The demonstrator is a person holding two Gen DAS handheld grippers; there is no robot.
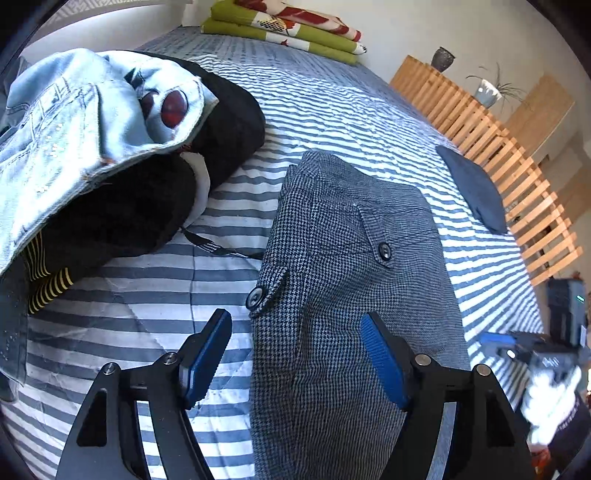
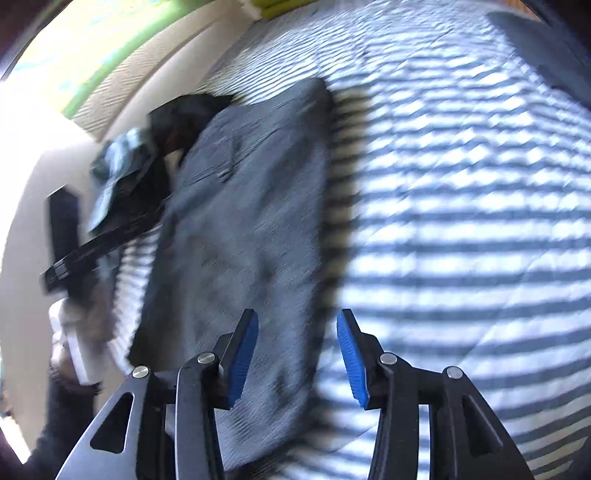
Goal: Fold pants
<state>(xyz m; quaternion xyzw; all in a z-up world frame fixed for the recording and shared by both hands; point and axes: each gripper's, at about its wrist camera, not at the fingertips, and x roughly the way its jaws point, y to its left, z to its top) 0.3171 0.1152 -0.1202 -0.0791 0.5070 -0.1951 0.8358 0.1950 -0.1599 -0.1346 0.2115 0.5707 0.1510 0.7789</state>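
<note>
Here, pants [image 1: 351,258] beneath open left gripper [image 1: 295,354]

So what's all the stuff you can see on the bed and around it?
houndstooth pants: one, grey and black check, folded flat on the bed, in front of both tools
bedspread: one, blue and white stripes, under everything
clothes heap: one pile, pale denim on top of black, left of the pants
folded blanket: one, green, white and red, at the far end of the bed
dark cloth: one, navy, near the bed's right edge
slatted rail: one, light wood, right of the bed
vase: one, dark, on the wood
potted plant: one, pale pot, by the vase
left tool: one, black with blue pads, open above the pants
right tool: one, same colours, open, nothing gripped
</note>
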